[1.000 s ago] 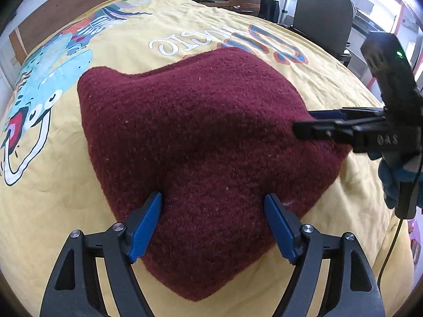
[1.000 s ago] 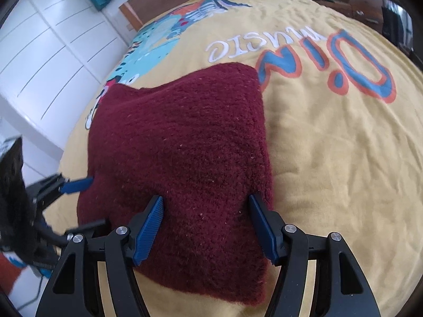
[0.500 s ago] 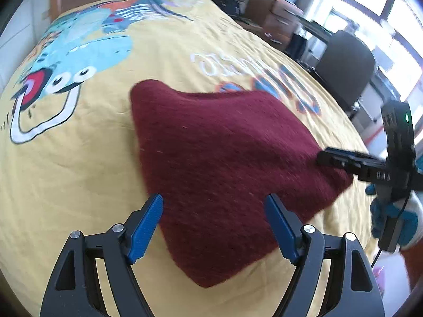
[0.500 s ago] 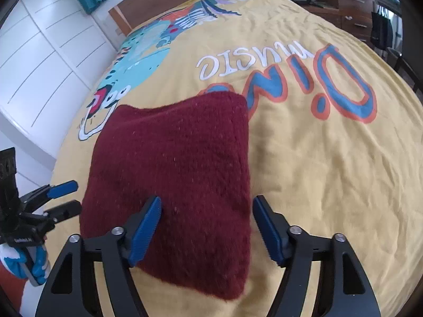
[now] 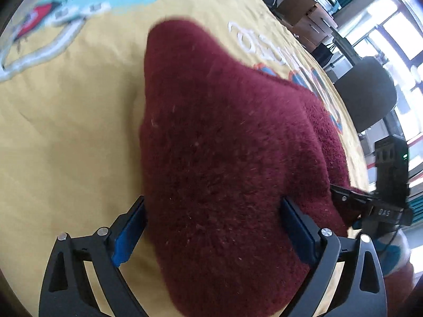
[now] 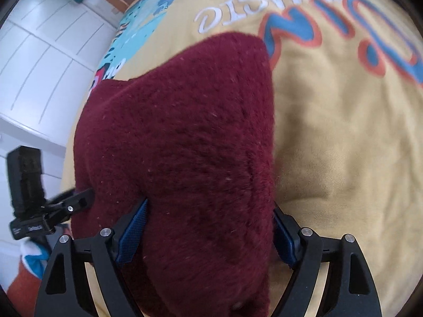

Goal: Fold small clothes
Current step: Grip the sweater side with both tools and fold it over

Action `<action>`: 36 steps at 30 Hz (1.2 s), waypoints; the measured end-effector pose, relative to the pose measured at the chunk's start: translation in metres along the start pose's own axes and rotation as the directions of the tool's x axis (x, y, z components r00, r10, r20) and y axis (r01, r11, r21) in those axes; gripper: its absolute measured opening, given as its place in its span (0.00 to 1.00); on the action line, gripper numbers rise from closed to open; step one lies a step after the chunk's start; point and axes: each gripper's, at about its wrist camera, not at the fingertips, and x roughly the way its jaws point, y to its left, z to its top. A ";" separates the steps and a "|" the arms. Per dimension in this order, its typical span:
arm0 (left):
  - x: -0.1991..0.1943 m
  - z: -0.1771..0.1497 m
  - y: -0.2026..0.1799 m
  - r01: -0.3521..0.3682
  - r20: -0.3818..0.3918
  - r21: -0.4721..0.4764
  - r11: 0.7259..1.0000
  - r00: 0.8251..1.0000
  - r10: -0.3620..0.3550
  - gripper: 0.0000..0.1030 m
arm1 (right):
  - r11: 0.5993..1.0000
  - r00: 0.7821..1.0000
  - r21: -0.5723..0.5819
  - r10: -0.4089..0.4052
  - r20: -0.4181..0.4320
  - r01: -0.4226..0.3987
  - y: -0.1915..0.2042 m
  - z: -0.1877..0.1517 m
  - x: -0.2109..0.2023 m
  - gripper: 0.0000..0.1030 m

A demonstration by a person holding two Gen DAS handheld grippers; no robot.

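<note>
Fuzzy maroon knit garment (image 5: 224, 145), thick and lumpy, roughly triangular, lies on yellow printed cotton bedspread (image 5: 66, 132). Left gripper (image 5: 211, 227) jaws wide, straddling its near edge. Right gripper (image 6: 208, 229) jaws wide, likewise astride the cloth.

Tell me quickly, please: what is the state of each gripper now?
Left gripper: open, fingers either side of the maroon garment.
Right gripper: open, also straddling the garment's near edge.

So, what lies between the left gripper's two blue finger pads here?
In the left wrist view, the fuzzy maroon knit garment fills the gap across the open left gripper; no yellow printed bedspread shows there.
</note>
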 end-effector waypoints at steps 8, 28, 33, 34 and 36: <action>-0.003 0.012 0.013 0.205 -0.005 -0.052 0.977 0.979 -0.205 0.54 | 0.993 0.993 -0.012 0.116 -0.012 -0.116 -0.011 0.001 0.001 0.58; -0.132 0.019 0.066 0.209 0.184 0.025 0.978 0.960 -0.210 0.42 | 0.971 0.980 -0.201 0.159 0.120 -0.133 0.102 0.013 -0.024 0.41; -0.102 -0.001 0.104 0.083 0.084 -0.018 0.996 0.993 -0.081 0.51 | 0.984 0.995 -0.155 0.096 0.041 -0.089 0.096 -0.001 0.023 0.45; -0.103 -0.006 0.110 0.089 0.083 -0.024 0.996 0.993 -0.087 0.57 | 0.985 0.993 -0.138 0.107 0.046 -0.100 0.091 -0.004 0.022 0.46; -0.112 -0.015 0.118 0.098 0.095 -0.031 0.995 0.991 -0.095 0.60 | 0.986 0.993 -0.135 0.107 0.056 -0.099 0.087 -0.004 0.017 0.48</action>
